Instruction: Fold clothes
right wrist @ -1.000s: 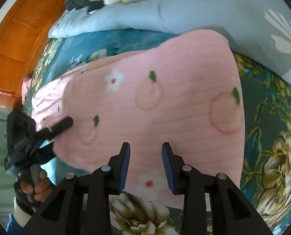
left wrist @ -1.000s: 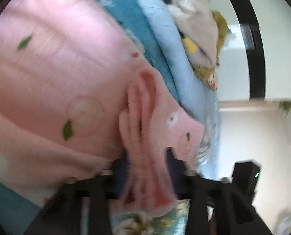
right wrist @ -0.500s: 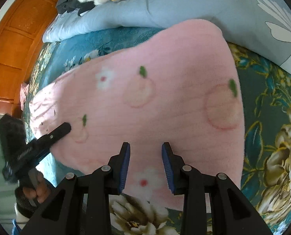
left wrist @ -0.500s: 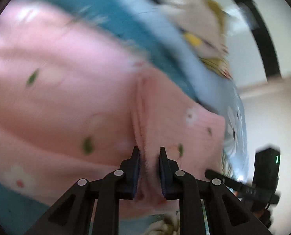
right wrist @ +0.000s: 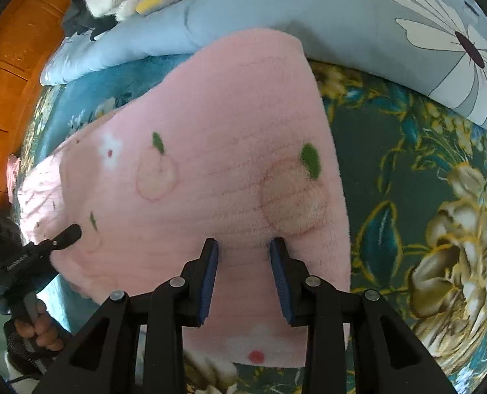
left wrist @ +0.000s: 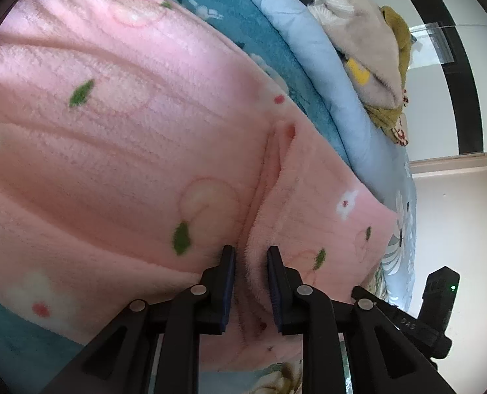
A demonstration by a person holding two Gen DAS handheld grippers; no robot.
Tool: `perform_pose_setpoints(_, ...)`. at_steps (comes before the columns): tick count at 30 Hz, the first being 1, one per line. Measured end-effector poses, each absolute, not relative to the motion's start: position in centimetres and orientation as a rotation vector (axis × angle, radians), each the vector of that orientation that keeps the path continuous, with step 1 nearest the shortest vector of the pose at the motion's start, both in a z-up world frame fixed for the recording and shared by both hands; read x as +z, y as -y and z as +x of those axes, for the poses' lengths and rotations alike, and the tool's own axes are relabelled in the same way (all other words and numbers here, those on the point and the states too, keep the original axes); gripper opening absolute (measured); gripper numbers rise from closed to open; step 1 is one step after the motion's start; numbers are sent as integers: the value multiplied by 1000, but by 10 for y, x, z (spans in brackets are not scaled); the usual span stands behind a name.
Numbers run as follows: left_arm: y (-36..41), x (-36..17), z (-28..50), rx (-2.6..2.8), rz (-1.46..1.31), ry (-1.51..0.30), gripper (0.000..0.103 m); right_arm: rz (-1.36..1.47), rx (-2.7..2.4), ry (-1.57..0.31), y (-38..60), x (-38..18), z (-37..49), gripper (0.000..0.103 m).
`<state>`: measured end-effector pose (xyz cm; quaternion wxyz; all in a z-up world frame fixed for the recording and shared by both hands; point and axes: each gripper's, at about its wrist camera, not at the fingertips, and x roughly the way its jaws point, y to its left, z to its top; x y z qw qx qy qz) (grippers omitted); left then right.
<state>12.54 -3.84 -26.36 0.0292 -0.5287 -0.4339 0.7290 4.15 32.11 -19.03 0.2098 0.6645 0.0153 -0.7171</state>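
A fluffy pink garment with peach, leaf and flower prints lies spread on a bed. In the left wrist view my left gripper is shut on a bunched fold of the pink garment, with fabric pinched between the blue pads. In the right wrist view the same garment lies flat. My right gripper is open over its near edge, with the cloth lying beneath the jaws. The left gripper shows at the garment's left edge, held by a hand.
The bed has a teal and dark green floral cover. A light blue quilt with a daisy print lies behind the garment, with a pile of beige and yellow clothes on it. An orange wooden headboard stands at left.
My left gripper has gone from clamped tight to a looser pinch on the pink fold. The right gripper has moved closer over the garment's near edge and stays open.
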Motion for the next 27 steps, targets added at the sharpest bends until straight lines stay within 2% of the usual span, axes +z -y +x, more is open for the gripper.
perform_pose_setpoints(4,41,-245,131,2278,-1504,1365,24,1770,-2034,-51,-314,-166,44,34)
perform_pose_setpoints(8,69,-213,143,2318,-1258,1488,29,1724,-2071,-88,-307,-151,45,35)
perform_pose_setpoints(11,123,-183,157,2481,-1136,1559,51,1723,-2064,-100,-298,-151,49,40)
perform_pose_setpoints(12,145,-174,164,2528,-1103,1590,62,1724,-2059,-111,-295,-152,51,40)
perform_pose_setpoints(14,194,-163,183,2620,-1087,1642,68,1729,-2054,-135,-288,-154,53,40)
perform_pose_setpoints(15,217,-160,194,2661,-1092,1675,74,1733,-2053,-143,-285,-156,54,40)
perform_pose_setpoints(16,238,-162,205,2693,-1110,1731,83,1737,-2052,-152,-282,-157,55,40)
perform_pose_setpoints(20,291,-189,246,2648,-1047,2069,103,1763,-2055,-130,-272,-163,55,45)
perform_pose_setpoints(27,323,-255,275,2383,-1026,2452,103,1737,-2062,-216,-250,-152,57,45)
